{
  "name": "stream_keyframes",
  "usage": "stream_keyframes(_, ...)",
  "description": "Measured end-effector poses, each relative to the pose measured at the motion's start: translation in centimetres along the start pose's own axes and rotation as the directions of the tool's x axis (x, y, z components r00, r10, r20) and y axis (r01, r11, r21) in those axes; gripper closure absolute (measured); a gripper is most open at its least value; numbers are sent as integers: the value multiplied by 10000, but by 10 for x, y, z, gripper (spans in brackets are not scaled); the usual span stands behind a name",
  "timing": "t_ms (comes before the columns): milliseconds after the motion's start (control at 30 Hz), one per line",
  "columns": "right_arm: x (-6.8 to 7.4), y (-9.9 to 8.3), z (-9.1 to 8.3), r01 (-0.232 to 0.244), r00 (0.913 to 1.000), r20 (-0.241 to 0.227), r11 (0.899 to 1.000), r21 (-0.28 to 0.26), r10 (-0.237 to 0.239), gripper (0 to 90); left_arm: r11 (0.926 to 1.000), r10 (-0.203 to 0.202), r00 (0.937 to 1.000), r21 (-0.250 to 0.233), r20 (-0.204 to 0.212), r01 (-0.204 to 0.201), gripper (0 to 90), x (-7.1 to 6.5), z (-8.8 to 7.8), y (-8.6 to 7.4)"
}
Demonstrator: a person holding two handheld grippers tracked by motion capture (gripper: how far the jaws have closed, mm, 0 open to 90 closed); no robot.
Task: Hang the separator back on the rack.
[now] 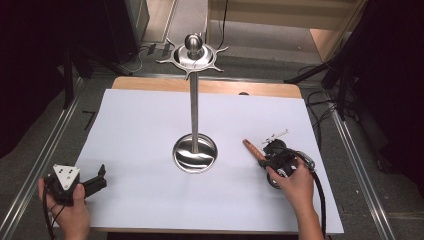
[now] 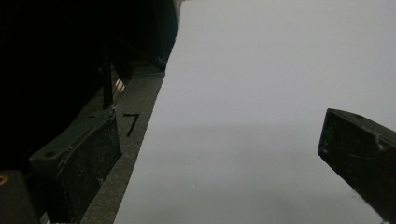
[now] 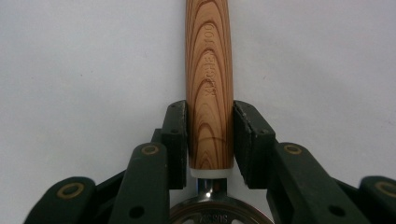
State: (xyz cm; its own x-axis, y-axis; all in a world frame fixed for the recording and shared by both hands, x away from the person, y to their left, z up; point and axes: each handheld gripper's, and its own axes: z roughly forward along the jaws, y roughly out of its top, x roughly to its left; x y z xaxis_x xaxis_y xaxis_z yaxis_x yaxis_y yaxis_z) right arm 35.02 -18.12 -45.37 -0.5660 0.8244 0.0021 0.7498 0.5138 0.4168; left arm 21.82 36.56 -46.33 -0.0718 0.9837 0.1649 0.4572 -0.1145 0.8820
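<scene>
Now grasp step: right gripper [image 3: 210, 140] clamped on wooden handle [image 3: 209, 84] of metal utensil lying on white sheet [image 1: 150, 130], right of stand [image 1: 194, 150]. Left gripper [image 2: 219, 163] jaws apart, idle at sheet's left edge. Next, likely lift utensil level, carry toward hooks at stand top [image 1: 192, 57]; needs firm grip.

A tall steel stand [image 1: 194, 110] rises upright from a round dish-shaped base [image 1: 195, 154] at the middle of the white sheet [image 1: 145, 125], crowned by a ball and a ring of hooked arms [image 1: 192, 56]. The sheet covers the wooden desk [image 1: 150, 84], whose far edge peeks out. A black "7" [image 1: 89, 120] marks the grey surface [image 1: 60, 145] just left of the sheet. Cables [image 1: 320, 100] trail at the right.
</scene>
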Motion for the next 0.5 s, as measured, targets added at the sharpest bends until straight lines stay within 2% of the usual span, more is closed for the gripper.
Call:
stream_keyframes(67,0,1,0,-168,9999,32,9997,152,168,689,10000,26,10000,7,0,-26,3,0,0,0)
stream_keyframes(167,-1,5,0,-563,9982,-176,9973,473,572,690,10000,9,10000,-11,2,-9,3,0,0,0)
stream_keyframes(233,-3,9,1,-660,9974,-228,9947,788,680,690,10000,1,10000,-3,-4,-1,3,0,0,0)
stream_keyframes(267,-2,11,1,-692,9974,-156,9931,951,710,690,10000,-2,10000,8,1,2,3,0,0,0)
stream_keyframes(333,2,16,1,-429,9991,106,9906,1298,419,699,10000,4,10000,18,4,-4,3,0,0,0)
stream_keyframes(433,4,16,1,-354,9992,206,9918,1231,331,700,10000,-40,10000,-2,15,40,3,1,0,0)
stream_keyframes(500,3,12,0,-349,9993,154,9959,835,337,701,10000,-15,10000,5,18,15,3,1,0,0)
